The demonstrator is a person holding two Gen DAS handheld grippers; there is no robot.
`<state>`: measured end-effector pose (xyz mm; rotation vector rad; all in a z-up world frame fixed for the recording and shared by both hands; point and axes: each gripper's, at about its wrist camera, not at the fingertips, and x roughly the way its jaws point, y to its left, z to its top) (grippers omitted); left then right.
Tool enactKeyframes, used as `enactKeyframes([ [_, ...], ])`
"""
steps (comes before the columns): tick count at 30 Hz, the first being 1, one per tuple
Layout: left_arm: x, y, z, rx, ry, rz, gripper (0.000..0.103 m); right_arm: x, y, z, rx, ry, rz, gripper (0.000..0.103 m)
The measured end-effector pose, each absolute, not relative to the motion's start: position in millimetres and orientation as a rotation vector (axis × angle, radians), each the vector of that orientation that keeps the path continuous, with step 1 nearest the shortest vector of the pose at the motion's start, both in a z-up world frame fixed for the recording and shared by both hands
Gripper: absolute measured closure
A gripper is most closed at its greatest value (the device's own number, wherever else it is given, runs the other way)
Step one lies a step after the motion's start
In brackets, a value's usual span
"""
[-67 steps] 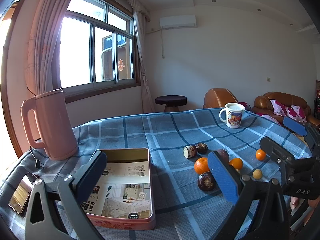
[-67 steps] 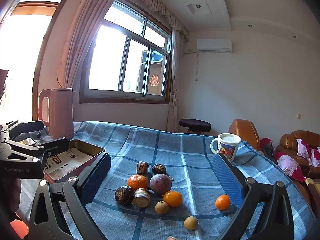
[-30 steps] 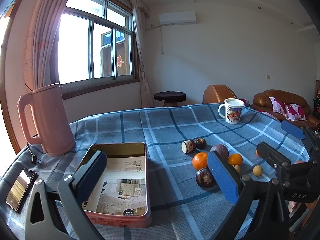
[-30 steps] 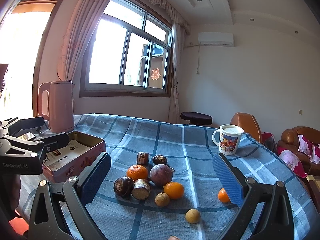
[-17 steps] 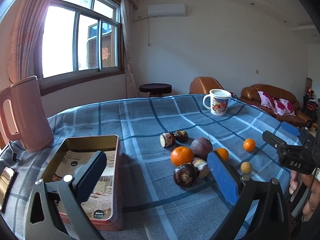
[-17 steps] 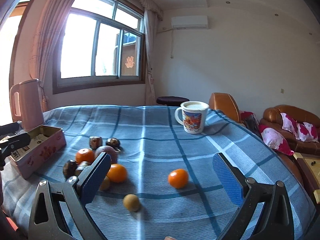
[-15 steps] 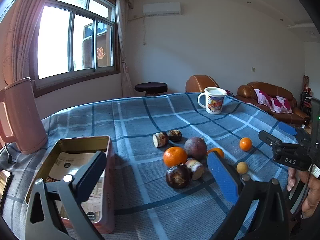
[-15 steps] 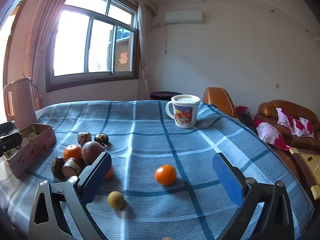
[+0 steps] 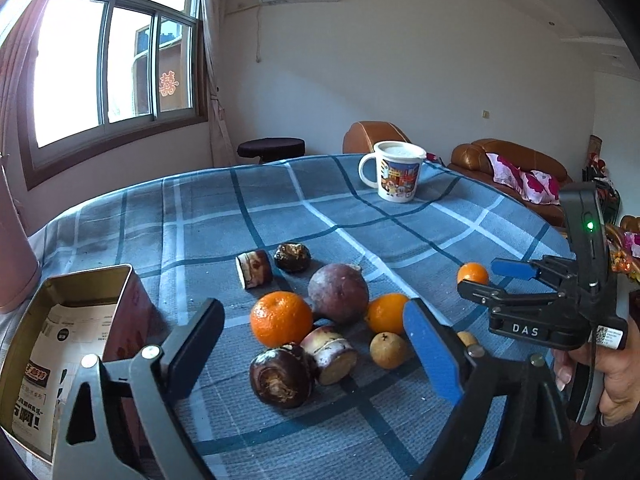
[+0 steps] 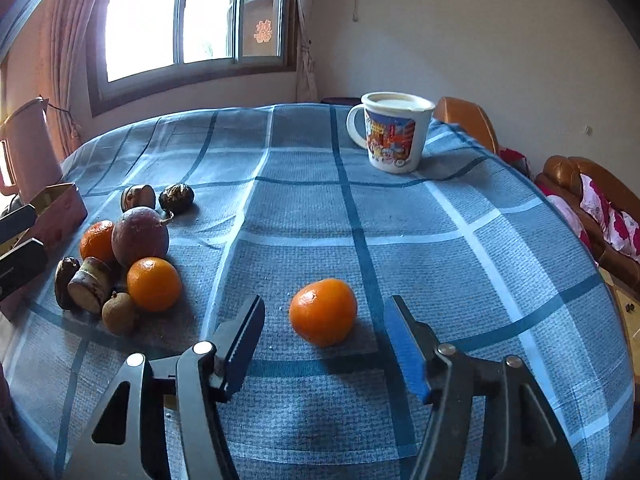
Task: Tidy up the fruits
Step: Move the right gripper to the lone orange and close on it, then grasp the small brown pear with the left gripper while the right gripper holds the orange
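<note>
A: Fruit sits in a cluster on the tabletop [image 10: 460, 240], which wears a blue checked cloth. What is the right tool [image 10: 324, 334] doing?

B: Its jaws are closing, and a lone orange [image 10: 323, 312] lies on the cloth between them. The pads stand clear of it on both sides, so nothing is gripped.

A: And the left tool [image 9: 312, 346]?

B: Its jaws are closing too, though they stand wide apart. It hangs over the near side of the cluster, with a dark brown round fruit [image 9: 281, 375] and a cut piece with a pale face [image 9: 330, 354] showing between the fingers. No pad touches either.

A: What else is in the pile?

B: A big orange [image 9: 281, 318], a purple round fruit [image 9: 338, 293] behind it, a smaller orange [image 9: 386, 313] to its right and a small tan fruit [image 9: 387, 350] in front of that. 2 more dark pieces [image 9: 274, 266] lie a little farther back.

A: Where is the box?

B: An open tin box [image 9: 80, 320] with printed paper inside sits left of the cluster, a pink kettle [image 10: 26, 152] beyond it.

A: Anything else?

B: A white cartoon mug [image 10: 392, 132] stands upright at the far side, well apart from the fruit. A hand [image 9: 608, 368] holds the right tool's handle.
</note>
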<state>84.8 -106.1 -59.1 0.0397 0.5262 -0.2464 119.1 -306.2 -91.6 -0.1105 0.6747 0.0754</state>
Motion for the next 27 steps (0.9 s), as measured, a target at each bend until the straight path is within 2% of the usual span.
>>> enactKeyframes([
  [6, 93.2, -114.2, -63.6, 0.035, 0.564, -0.272, 0.014, 128.5, -308.4, -95.7, -0.091, 0.739, 0.11, 0.04],
  [7, 93.6, -116.5, -64.1, 0.038, 0.57, -0.279, 0.014, 129.6, -308.7, -96.3, -0.088, 0.747, 0.113, 0.044],
  [9, 92.8, -120.6, -64.4, 0.045, 0.575, -0.291, 0.014, 130.7, -311.3, -97.4, -0.071, 0.759, 0.123, 0.062],
  [10, 92.2, -123.5, -64.5, 0.052, 0.575, -0.296, 0.014, 130.9, -313.0, -97.5, -0.059, 0.759, 0.128, 0.064],
  [16, 92.2, -139.9, -64.3, 0.077, 0.585, -0.332, 0.019, 125.8, -318.1, -94.3, -0.024, 0.722, 0.14, 0.065],
  [22, 92.0, -161.1, -67.7, 0.113, 0.602, -0.377, 0.026, 105.2, -320.4, -83.2, -0.029, 0.584, 0.101, 0.065],
  [27, 97.6, -177.9, -73.2, 0.117, 0.656, -0.428, 0.038, 97.8, -321.4, -79.2, -0.046, 0.533, 0.058, 0.065],
])
